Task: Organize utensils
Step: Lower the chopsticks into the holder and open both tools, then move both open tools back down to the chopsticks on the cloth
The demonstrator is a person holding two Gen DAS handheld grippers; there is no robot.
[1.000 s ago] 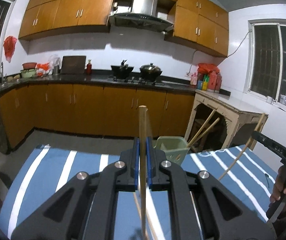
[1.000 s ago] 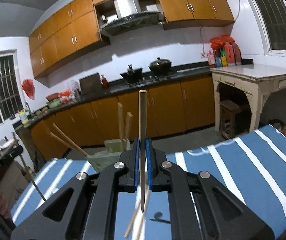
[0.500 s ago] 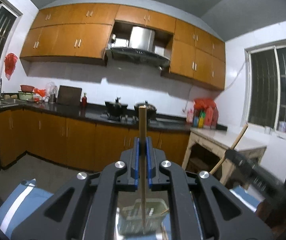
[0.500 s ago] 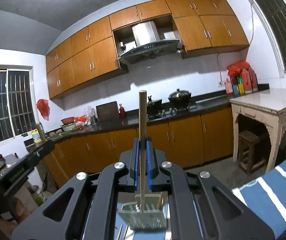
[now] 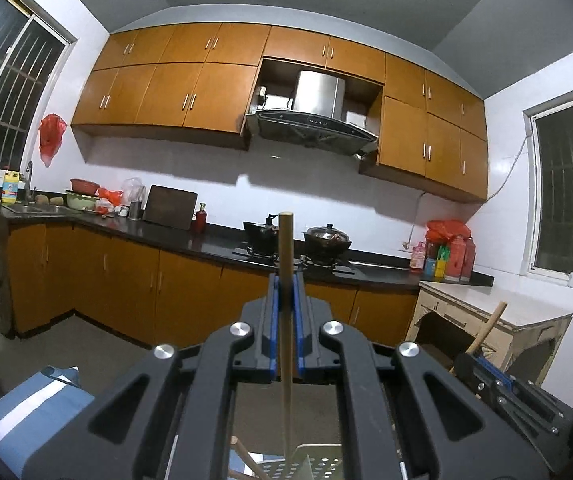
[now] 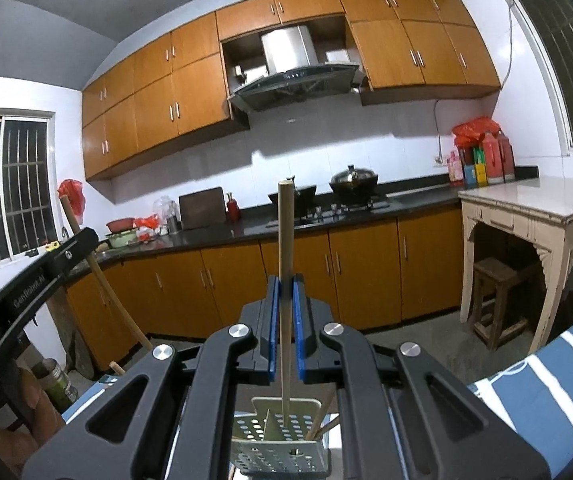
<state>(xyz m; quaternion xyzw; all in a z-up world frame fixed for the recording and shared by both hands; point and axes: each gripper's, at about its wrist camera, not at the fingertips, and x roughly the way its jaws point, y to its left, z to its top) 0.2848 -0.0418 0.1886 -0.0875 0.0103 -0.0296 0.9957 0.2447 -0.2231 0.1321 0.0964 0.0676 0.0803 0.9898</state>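
Observation:
My left gripper point(image 5: 285, 284) is shut on a wooden chopstick point(image 5: 285, 240) that stands upright between its blue pads. The stick's lower end hangs over the green perforated utensil holder point(image 5: 318, 462) at the bottom edge. My right gripper point(image 6: 285, 284) is shut on a second upright chopstick point(image 6: 285, 220), whose tip reaches down into the same holder point(image 6: 254, 436). Other chopsticks point(image 6: 324, 414) lean inside it. Each view shows the other gripper at its side: the right gripper point(image 5: 486, 366) low on the right, and the left gripper point(image 6: 82, 242) at the left with its chopstick point(image 6: 102, 280).
A blue and white striped cloth point(image 6: 546, 380) covers the table under the holder. A person's hand point(image 6: 26, 404) holds the left gripper. Beyond stand the orange kitchen cabinets point(image 6: 366, 276), a stove with pots point(image 6: 352, 178) and a white side table point(image 6: 526, 204) with a stool point(image 6: 494, 292).
Both grippers have risen and moved forward over the holder, each keeping its chopstick. The striped table has mostly dropped out of view, and the holder now sits directly beneath the jaws.

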